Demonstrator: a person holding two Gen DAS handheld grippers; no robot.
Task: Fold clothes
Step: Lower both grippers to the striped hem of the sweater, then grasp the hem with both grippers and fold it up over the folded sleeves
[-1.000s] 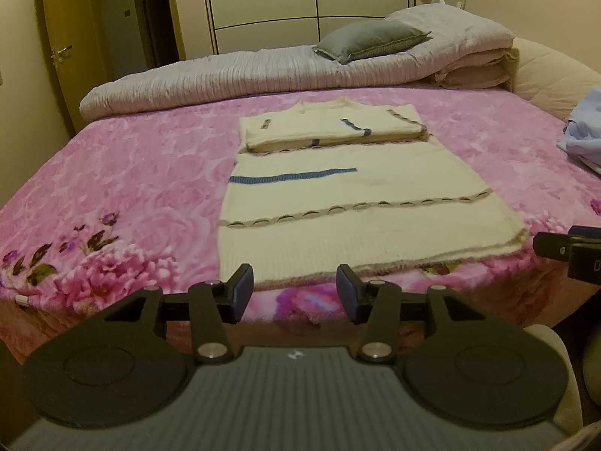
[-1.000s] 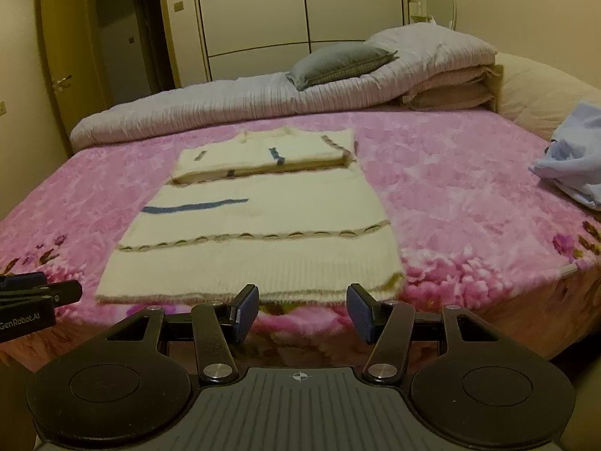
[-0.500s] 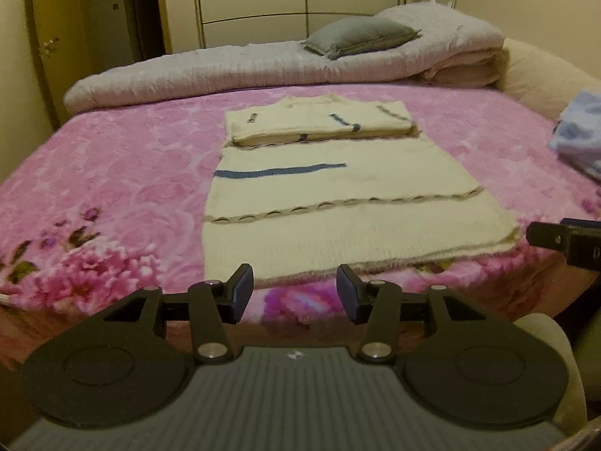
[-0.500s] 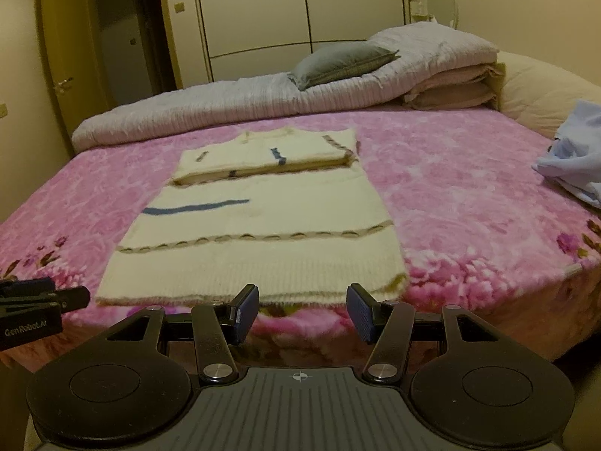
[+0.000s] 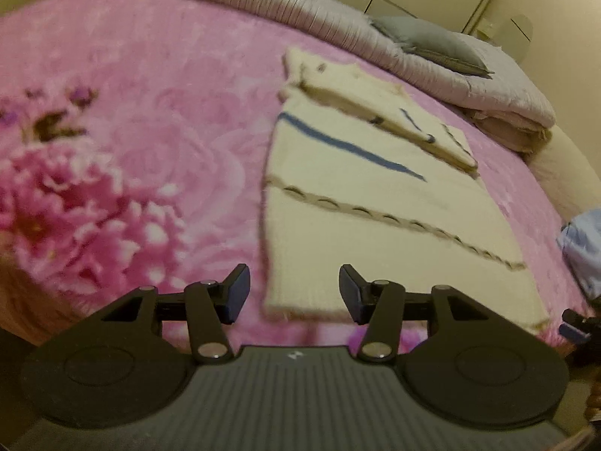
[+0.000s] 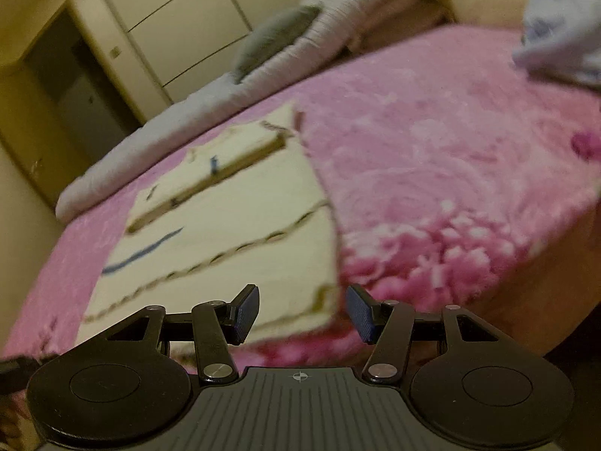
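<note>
Cream sweater (image 5: 368, 203) lies flat on the pink bed (image 5: 157, 120), long axis running from the near hem to the folded-down top by the pillows. Left claw (image 5: 294, 293) is opening at the hem's left corner, gripping nothing; right claw (image 6: 302, 314) gapes at the right corner, empty.

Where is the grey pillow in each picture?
Left wrist view: the grey pillow lies top right, on the rolled quilt at the far edge of the bed.
Right wrist view: the grey pillow lies top centre, tilted, on the same quilt.
Shared landmark: the cream sweater with a blue stripe, spread on the pink blanket below the pillow.
</note>
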